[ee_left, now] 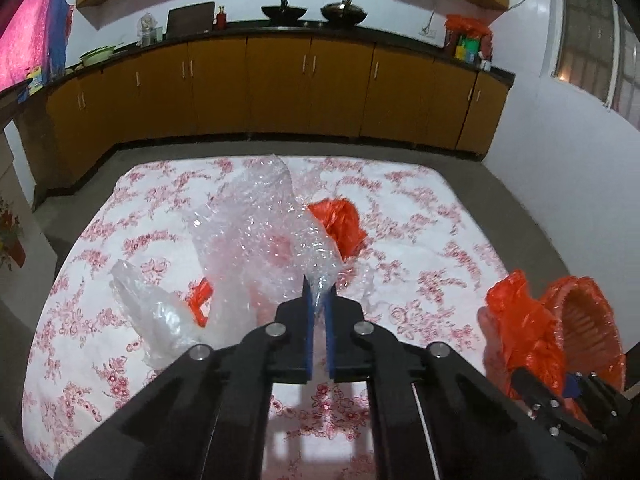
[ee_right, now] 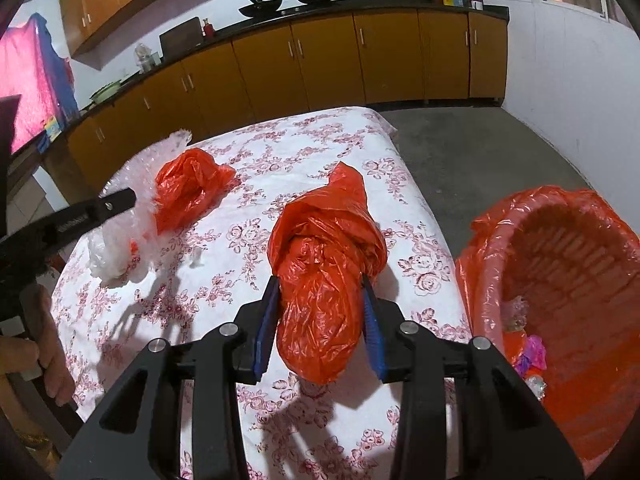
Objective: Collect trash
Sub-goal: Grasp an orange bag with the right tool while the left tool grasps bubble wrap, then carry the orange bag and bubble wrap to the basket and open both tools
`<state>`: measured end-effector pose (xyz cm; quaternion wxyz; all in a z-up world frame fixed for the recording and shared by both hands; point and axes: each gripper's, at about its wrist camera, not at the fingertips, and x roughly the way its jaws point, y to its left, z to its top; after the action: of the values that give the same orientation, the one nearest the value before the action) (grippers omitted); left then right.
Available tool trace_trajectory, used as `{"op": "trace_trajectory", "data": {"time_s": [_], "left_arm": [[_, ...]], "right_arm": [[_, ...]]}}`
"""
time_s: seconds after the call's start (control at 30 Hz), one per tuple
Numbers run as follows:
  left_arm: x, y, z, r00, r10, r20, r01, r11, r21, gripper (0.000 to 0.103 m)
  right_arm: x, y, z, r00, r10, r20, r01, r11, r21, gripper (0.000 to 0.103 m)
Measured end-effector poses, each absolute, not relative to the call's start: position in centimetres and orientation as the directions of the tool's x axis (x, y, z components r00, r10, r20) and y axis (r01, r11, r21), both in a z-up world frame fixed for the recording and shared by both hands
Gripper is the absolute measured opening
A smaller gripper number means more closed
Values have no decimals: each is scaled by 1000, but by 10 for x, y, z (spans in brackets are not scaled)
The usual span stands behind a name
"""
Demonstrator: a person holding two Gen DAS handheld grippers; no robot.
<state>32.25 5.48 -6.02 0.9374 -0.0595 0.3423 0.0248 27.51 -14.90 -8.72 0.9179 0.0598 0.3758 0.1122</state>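
My left gripper [ee_left: 319, 294] is shut on a sheet of clear bubble wrap [ee_left: 264, 220] and holds it over the floral table. A second orange bag [ee_left: 340, 226] lies behind the wrap, and a clear plastic bag [ee_left: 156, 308] lies to its left. My right gripper [ee_right: 320, 284] is shut on a crumpled orange plastic bag [ee_right: 326, 276], held above the table. The bin [ee_right: 568, 280], a basket lined with orange plastic, stands just right of the table with some trash at its bottom. It also shows in the left wrist view [ee_left: 584, 320].
The table with its floral cloth [ee_right: 280, 152] fills the middle. Yellow kitchen cabinets [ee_left: 280, 88] run along the back wall under a dark counter with pans. Grey floor [ee_right: 480, 148] lies to the right of the table.
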Motion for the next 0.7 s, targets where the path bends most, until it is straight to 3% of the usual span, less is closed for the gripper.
{"op": "trace_trajectory", "data": {"time_s": [0.7], "left_arm": [[262, 26, 1, 831, -177, -527, 83, 977, -197, 5]], "right_arm": [[230, -179, -42, 771, 238, -591, -138, 968, 210, 39]]}}
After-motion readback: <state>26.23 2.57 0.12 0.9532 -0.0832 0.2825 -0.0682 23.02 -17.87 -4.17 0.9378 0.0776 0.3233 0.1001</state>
